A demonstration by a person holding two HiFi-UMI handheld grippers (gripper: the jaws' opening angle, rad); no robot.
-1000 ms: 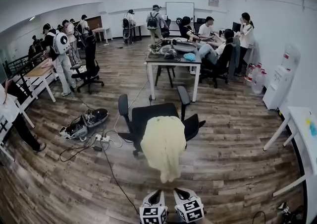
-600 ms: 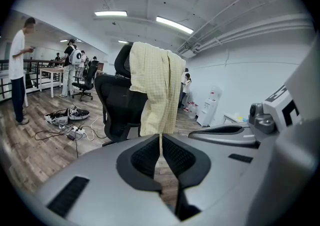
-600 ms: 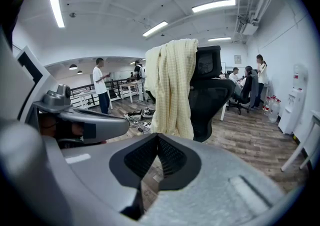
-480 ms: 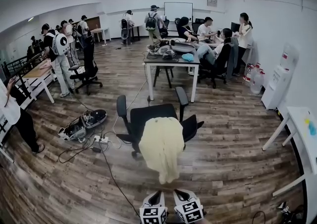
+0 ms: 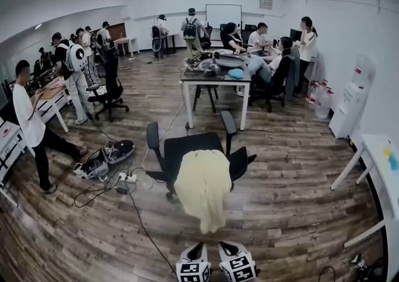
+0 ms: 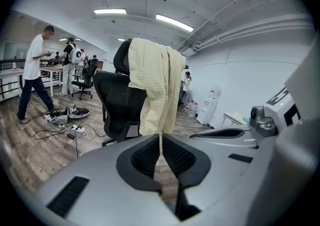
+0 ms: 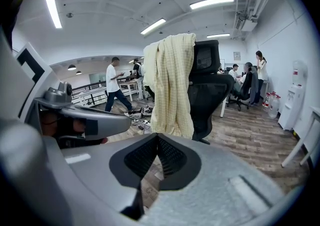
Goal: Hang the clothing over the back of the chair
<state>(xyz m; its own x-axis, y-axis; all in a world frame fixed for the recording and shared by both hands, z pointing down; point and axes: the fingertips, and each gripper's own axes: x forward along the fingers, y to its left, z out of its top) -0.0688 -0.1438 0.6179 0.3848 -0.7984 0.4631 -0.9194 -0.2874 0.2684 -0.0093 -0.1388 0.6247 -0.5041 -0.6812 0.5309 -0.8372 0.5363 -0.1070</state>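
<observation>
A pale yellow checked garment point(image 5: 204, 185) hangs draped over the back of a black office chair point(image 5: 190, 145), its hem reaching toward the floor. In the left gripper view the garment point(image 6: 155, 85) covers the chair back point(image 6: 114, 101); the right gripper view shows the same garment point(image 7: 172, 85) and chair point(image 7: 210, 87). My left gripper point(image 5: 194, 251) and right gripper point(image 5: 231, 250) sit side by side at the bottom of the head view, a short way back from the chair. Both are shut with nothing between the jaws point(image 6: 160, 154) point(image 7: 158, 156).
Cables, a power strip and bags point(image 5: 105, 157) lie on the wooden floor left of the chair. A person point(image 5: 34, 126) walks at the left. A white table point(image 5: 215, 81) with seated people stands behind the chair. A water dispenser point(image 5: 351, 103) is at the right wall.
A person at the left has walked further into view. The garment, chair and both grippers stay where they were.
</observation>
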